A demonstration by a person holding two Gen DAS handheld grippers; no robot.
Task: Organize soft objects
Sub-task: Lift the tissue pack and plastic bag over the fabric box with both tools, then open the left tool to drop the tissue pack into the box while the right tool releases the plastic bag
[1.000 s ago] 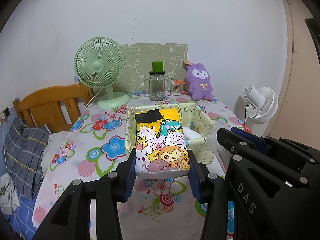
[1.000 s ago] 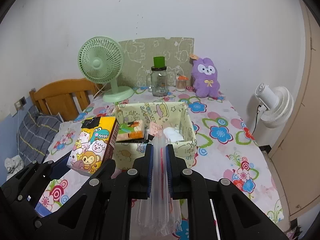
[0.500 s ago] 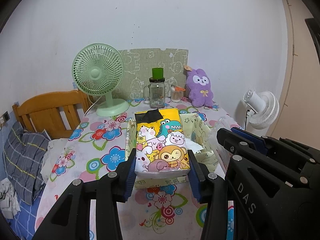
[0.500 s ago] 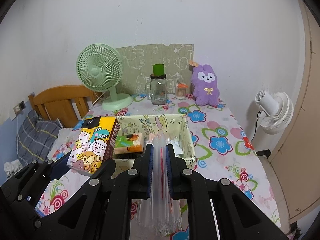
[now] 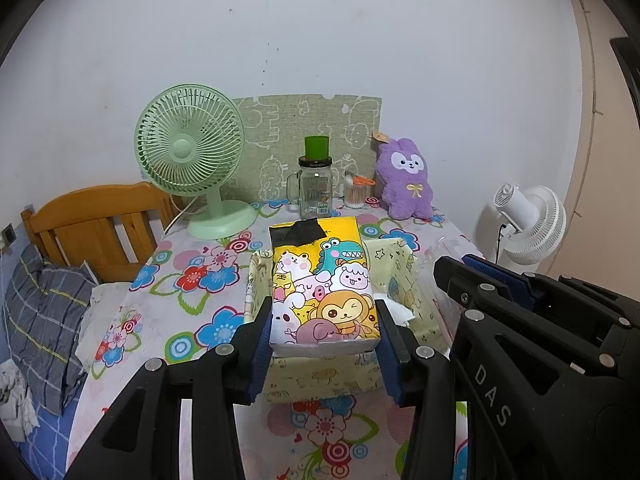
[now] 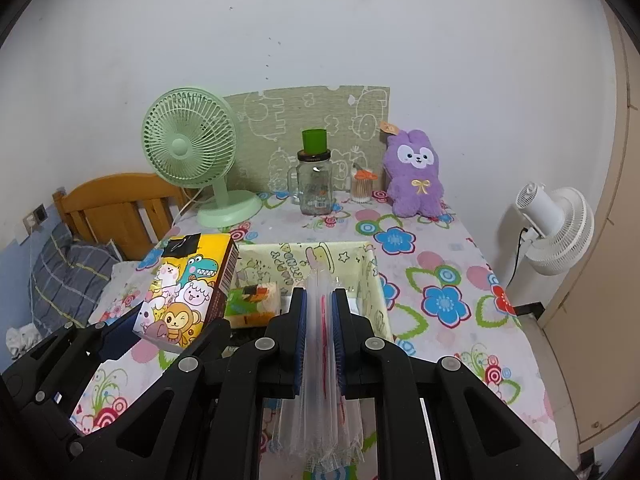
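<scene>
Left hand-held gripper [image 5: 325, 334] level, pinching tissue pack [image 5: 322, 286] above fabric box [image 5: 404, 264]; right hand-held gripper [image 6: 319, 334] clamping plastic bags [image 6: 320, 400].

The left tongs [image 5: 324, 328] are matte black plastic, two broad angular arms ending in fingers [image 5: 259, 344] lined with ribbed blue pads. Round silver screw heads dot the arms. In the left wrist view, the right tongs [image 5: 496, 280] enter from 3 o'clock, black with a blue pad, and carry the white raised letters "DAS" on one arm. In the right wrist view, the right tongs [image 6: 320, 332] show the same black frame, silver screws at the joints and narrow blue-lined fingers [image 6: 298, 336]. No skin, sleeve or cable is visible.
</scene>
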